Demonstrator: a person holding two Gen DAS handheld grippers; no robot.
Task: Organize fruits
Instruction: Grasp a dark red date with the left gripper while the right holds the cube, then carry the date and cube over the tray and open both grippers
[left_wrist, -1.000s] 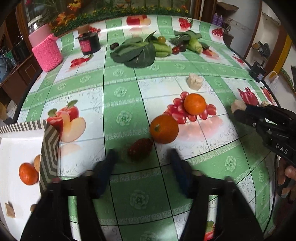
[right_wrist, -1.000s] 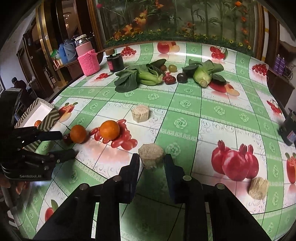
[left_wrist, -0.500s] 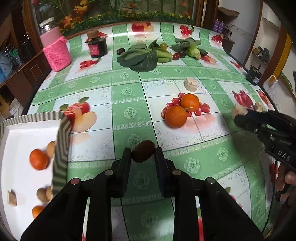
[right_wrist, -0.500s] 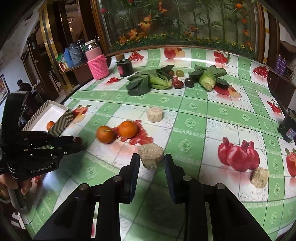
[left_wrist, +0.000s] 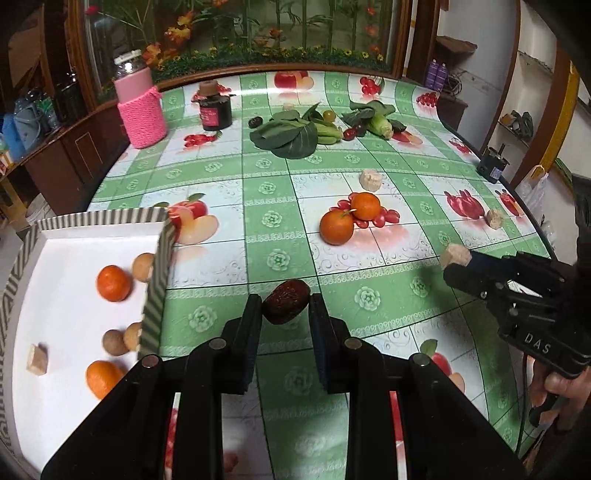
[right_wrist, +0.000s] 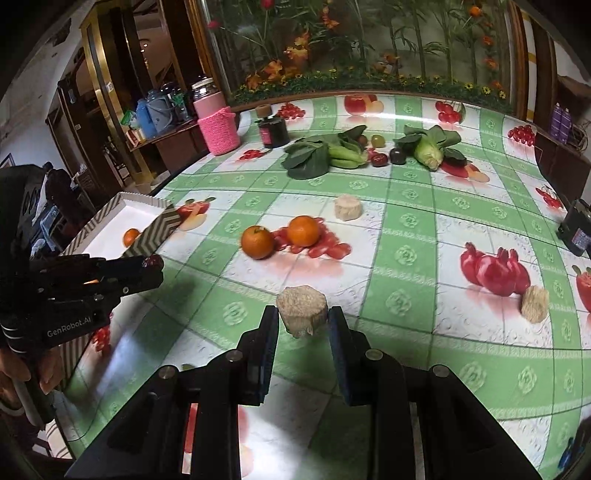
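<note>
My left gripper (left_wrist: 285, 304) is shut on a dark red wrinkled fruit (left_wrist: 285, 301), held above the green tablecloth just right of the white tray (left_wrist: 66, 243). That tray holds oranges, small brown fruits and a beige chunk. My right gripper (right_wrist: 303, 319) is shut on a beige fibrous chunk (right_wrist: 302, 309), lifted off the table. In the left wrist view the right gripper (left_wrist: 456, 264) shows at the right with that chunk (left_wrist: 455, 256). Two oranges (left_wrist: 337, 228) (left_wrist: 365, 206) lie mid-table. The left gripper (right_wrist: 155, 267) appears at the left of the right wrist view, by the tray (right_wrist: 122, 218).
Leafy greens (left_wrist: 291, 134), a corn cob and small dark fruits lie at the far side. A pink knitted jar (left_wrist: 140, 110) and a dark jar (left_wrist: 215, 109) stand at the back left. Two more beige chunks (right_wrist: 348, 207) (right_wrist: 534, 304) rest on the cloth. A black device (right_wrist: 576, 230) sits at the right edge.
My left gripper closed on the dark red fruit and lifted it toward the tray. The right gripper, still holding its chunk, drifted left and slightly up.
</note>
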